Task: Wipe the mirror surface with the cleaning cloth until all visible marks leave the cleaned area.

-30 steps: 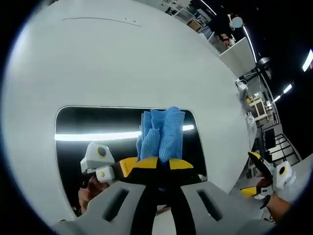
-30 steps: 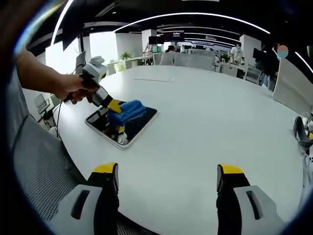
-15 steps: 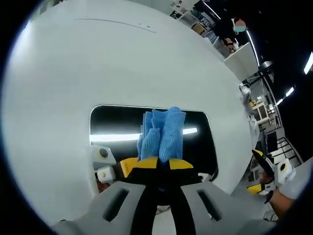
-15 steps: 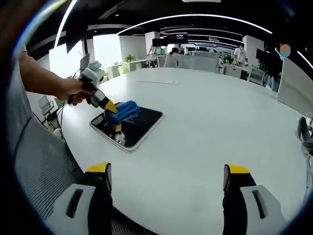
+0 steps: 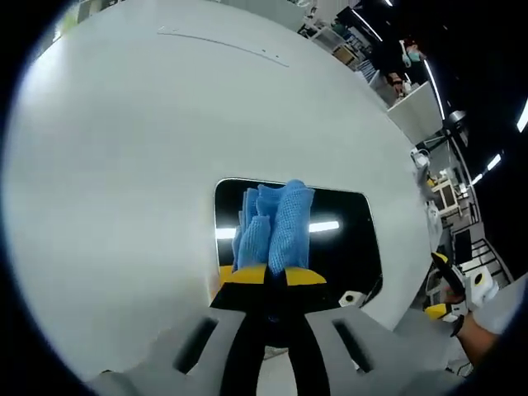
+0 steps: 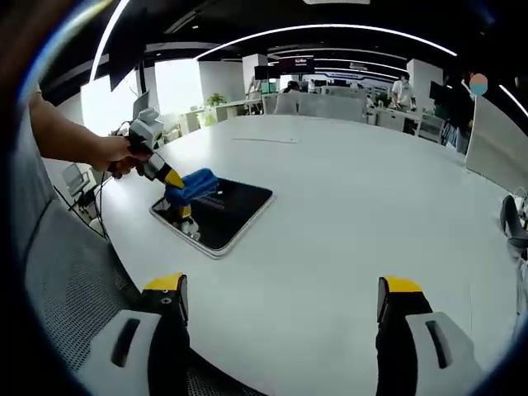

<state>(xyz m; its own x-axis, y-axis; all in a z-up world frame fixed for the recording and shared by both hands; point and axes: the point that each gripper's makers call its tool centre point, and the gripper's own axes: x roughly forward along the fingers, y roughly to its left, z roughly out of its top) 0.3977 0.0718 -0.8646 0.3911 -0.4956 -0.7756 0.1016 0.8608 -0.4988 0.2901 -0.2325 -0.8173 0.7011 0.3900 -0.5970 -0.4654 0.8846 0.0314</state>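
A rectangular mirror (image 5: pixel 346 239) (image 6: pixel 227 210) lies flat on the white table, reflecting a ceiling light strip. My left gripper (image 5: pixel 271 272) (image 6: pixel 173 183) is shut on a blue cleaning cloth (image 5: pixel 272 227) (image 6: pixel 194 185), which is pressed onto the mirror's left part in the left gripper view. In the right gripper view a hand holds that gripper over the mirror's near-left end. My right gripper (image 6: pixel 280 301) stands open above the table's near edge, well apart from the mirror, with nothing between its fingers. It also appears small at the right edge (image 5: pixel 450 293) of the left gripper view.
The round white table (image 6: pixel 355 198) stretches wide around the mirror. A mesh chair back (image 6: pixel 66 289) stands at the left near the table edge. Desks, chairs and people are far behind the table.
The left gripper has slid the cloth across the mirror toward its left end; in the left gripper view the mirror has shifted right. The right gripper has barely moved.
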